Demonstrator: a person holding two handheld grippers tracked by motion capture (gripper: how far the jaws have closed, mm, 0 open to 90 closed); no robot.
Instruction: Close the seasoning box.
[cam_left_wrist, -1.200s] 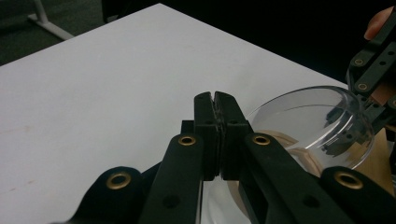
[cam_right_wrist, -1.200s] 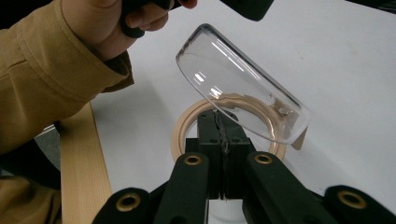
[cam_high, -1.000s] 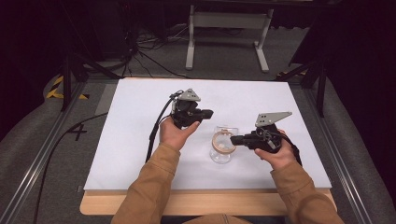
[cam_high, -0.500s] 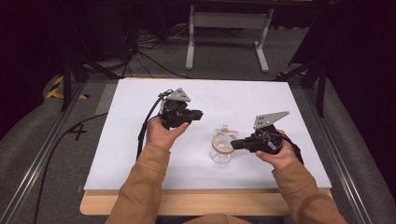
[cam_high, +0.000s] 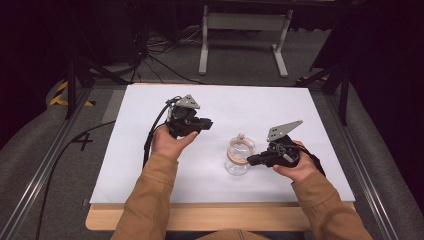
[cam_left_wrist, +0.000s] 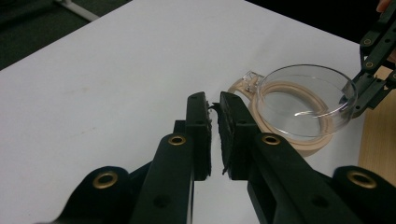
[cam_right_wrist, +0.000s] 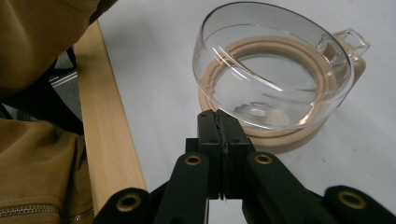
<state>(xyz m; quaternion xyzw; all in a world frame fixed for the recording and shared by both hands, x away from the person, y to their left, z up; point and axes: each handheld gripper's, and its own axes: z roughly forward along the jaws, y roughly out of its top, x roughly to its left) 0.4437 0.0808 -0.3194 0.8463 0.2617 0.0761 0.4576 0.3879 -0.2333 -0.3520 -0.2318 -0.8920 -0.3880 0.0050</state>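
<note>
- My left hand-held gripper (cam_high: 206, 124) has pulled back up and to the left over the last second; it was close beside the clear bowl (cam_high: 238, 159) and now hangs well apart from it over the bare white bench (cam_high: 150, 165).
- In the left gripper view its jaws stand nearly together, with only a thin slit between them and nothing held; a ragged black edge of pad shows in that slit.
- The clear bowl sits near the front middle of the bench, over a tan ring (cam_left_wrist: 285, 140) with a small clear tab (cam_right_wrist: 348, 39) at its far side; it looks tilted, one side lifted off the ring.
- My right hand-held gripper (cam_high: 251, 160) has stayed put at the bowl's right edge. In the right gripper view its jaws are pressed together at the rim (cam_right_wrist: 243, 120); I judge them clamped on the glass wall, though the pinch itself is hidden.
- I read this as the left side having let go, so the bowl now rests on my right grip alone.
</note>
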